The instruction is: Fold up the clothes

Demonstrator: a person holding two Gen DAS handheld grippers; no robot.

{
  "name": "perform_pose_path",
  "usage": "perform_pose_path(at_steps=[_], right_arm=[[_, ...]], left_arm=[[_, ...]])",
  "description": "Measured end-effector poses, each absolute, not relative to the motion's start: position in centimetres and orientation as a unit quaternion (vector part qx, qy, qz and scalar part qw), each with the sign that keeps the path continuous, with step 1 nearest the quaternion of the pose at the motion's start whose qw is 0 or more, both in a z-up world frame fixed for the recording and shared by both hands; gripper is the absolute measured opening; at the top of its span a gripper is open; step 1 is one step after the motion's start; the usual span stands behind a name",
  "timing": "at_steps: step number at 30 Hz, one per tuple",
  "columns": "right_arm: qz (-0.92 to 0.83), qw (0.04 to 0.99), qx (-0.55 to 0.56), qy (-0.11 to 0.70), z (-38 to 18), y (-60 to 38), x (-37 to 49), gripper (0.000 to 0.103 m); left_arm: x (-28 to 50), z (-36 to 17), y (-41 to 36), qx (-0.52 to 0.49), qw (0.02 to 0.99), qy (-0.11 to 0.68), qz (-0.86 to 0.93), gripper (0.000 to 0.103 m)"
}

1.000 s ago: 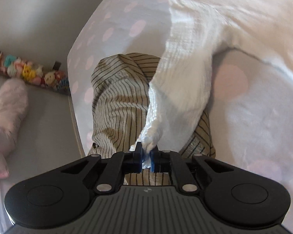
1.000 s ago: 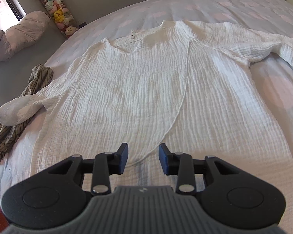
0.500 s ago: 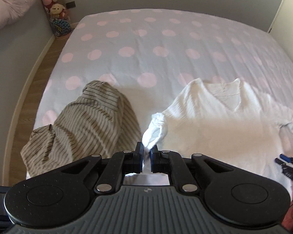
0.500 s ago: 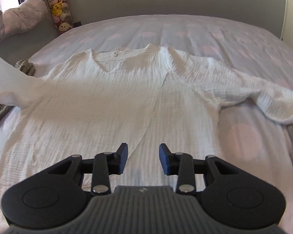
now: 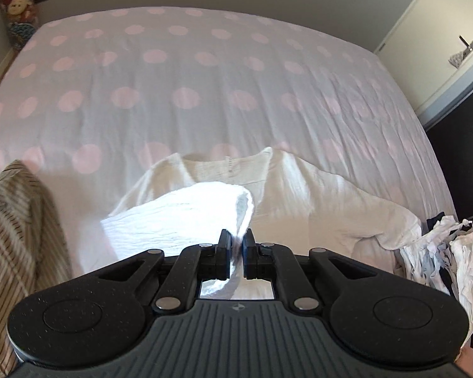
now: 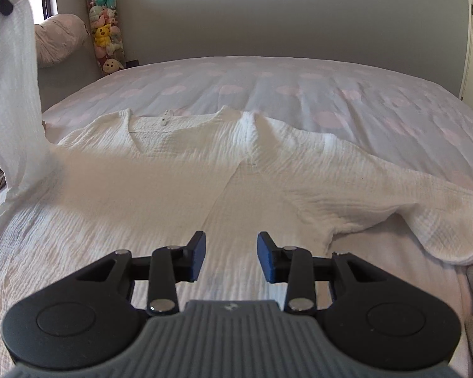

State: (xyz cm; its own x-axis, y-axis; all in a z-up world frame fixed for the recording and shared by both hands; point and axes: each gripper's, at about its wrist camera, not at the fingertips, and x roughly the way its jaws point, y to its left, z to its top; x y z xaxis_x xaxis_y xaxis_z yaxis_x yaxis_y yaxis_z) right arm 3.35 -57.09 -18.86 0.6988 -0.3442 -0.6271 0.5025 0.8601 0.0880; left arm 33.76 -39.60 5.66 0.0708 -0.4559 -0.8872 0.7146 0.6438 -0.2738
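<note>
A white crinkled blouse lies spread face up on the polka-dot bed, neckline toward the far wall. My left gripper is shut on the cuff of its left sleeve, lifted high above the bed. In the right wrist view that sleeve hangs upright at the left edge, and the left gripper's tip shows at the top corner. My right gripper hovers open over the blouse's lower middle, nothing between its fingers. The other sleeve lies flat to the right.
A striped beige garment lies at the bed's left edge. A pile of white and dark clothes sits at the right edge. Stuffed toys and a pink cushion stand by the far wall. A door is at the right.
The left gripper rose and swung over toward the blouse's body, carrying the sleeve cuff up off the striped garment. The right gripper drifted a little rightward, staying open.
</note>
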Motion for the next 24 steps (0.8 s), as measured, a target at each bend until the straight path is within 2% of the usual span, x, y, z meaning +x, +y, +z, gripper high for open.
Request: perform_pose_path(at_steps=[6, 10, 12, 15, 18, 24], right_arm=[[-0.25, 0.908, 0.169, 0.292, -19.2, -59.4, 2.5, 0.04], [-0.246, 0.907, 0.179, 0.292, -19.8, -59.9, 2.8, 0.04], [-0.243, 0.906, 0.185, 0.292, -20.0, -60.1, 3.0, 0.04], [-0.24, 0.907, 0.191, 0.29, -20.2, -60.2, 3.1, 0.04], [-0.234, 0.908, 0.196, 0.286, -20.1, -60.2, 3.1, 0.04], [-0.219, 0.913, 0.204, 0.276, -19.7, -59.9, 3.0, 0.04]], left_arm=[[31.0, -1.6, -47.7, 0.156, 0.678, 0.577, -0.428, 0.005], [29.9, -5.8, -50.3, 0.161, 0.663, 0.595, -0.425, 0.005], [29.6, -7.4, -50.9, 0.164, 0.658, 0.599, -0.426, 0.01], [29.5, -8.4, -50.8, 0.157, 0.656, 0.601, -0.428, 0.022], [29.5, -8.5, -50.0, 0.155, 0.654, 0.6, -0.435, 0.026], [30.4, -8.1, -45.7, 0.172, 0.679, 0.586, -0.409, 0.027]])
